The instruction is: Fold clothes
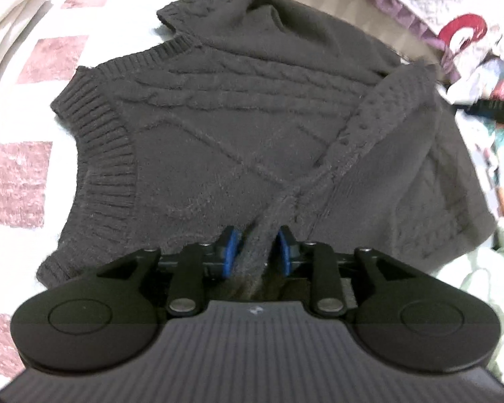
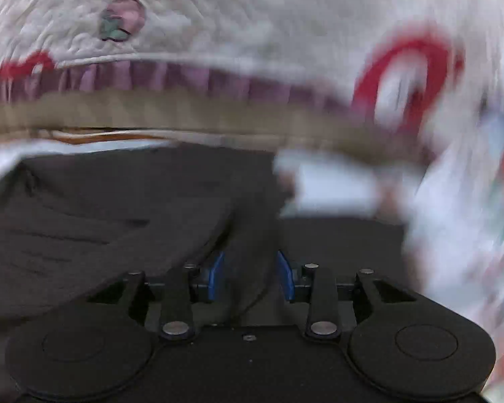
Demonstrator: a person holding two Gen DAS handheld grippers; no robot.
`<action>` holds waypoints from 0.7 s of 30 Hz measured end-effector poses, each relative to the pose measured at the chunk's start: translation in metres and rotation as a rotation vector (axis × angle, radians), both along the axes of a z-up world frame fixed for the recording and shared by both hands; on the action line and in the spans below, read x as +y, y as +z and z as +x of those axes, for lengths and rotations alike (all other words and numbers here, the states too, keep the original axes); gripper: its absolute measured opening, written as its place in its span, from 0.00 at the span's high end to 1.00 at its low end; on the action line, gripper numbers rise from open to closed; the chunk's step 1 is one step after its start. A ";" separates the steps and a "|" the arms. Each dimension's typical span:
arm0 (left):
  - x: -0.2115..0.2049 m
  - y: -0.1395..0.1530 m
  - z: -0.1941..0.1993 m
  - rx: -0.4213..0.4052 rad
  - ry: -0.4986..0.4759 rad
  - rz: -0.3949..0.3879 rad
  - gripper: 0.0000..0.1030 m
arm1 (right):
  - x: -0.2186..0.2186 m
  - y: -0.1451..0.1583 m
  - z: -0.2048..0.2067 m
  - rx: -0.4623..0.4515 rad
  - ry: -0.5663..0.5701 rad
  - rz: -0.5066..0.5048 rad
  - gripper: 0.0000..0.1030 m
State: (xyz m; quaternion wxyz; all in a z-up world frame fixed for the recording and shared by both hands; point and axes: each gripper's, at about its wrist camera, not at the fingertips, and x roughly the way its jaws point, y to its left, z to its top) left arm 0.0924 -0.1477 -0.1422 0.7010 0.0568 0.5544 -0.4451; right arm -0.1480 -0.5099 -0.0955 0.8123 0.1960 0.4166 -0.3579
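Sweater (image 1: pixel 218 117) is spread on the checked bedspread (image 1: pixel 23 174), hem toward its left edge; a knitted sleeve runs diagonally into the parted left gripper (image 1: pixel 257 252), unpinched. Right gripper (image 2: pixel 250 278) is parted around dark fabric.

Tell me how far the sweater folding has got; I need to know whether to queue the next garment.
Partly folded. Done: one sleeve already lies diagonally across the dark knit sweater on the checked bedspread. In hand: the sleeve's cuff sits between the left gripper's parted jaws; dark fabric lies between the right gripper's jaws, though blur hides whether they pinch it. Left: the body remains spread wide, unfolded.
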 end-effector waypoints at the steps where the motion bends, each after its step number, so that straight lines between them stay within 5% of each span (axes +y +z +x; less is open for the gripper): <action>1: 0.001 0.000 0.001 0.012 0.007 -0.006 0.72 | 0.008 -0.009 -0.004 -0.032 0.011 0.053 0.60; 6: 0.001 -0.002 0.004 0.052 0.026 -0.015 0.67 | 0.057 -0.045 -0.013 -0.195 0.208 0.364 0.59; 11: -0.003 -0.005 0.001 0.021 0.020 0.010 0.60 | 0.113 -0.069 0.010 -0.186 0.383 0.666 0.50; 16: -0.008 -0.006 -0.005 -0.005 0.009 0.010 0.57 | 0.165 -0.080 0.040 -0.180 0.560 0.737 0.47; 18: -0.011 -0.006 -0.007 0.003 0.004 -0.015 0.42 | 0.175 -0.084 0.049 -0.172 0.594 0.748 0.47; 21: -0.010 -0.005 -0.005 0.022 0.000 -0.030 0.44 | 0.181 -0.087 0.055 -0.188 0.603 0.750 0.47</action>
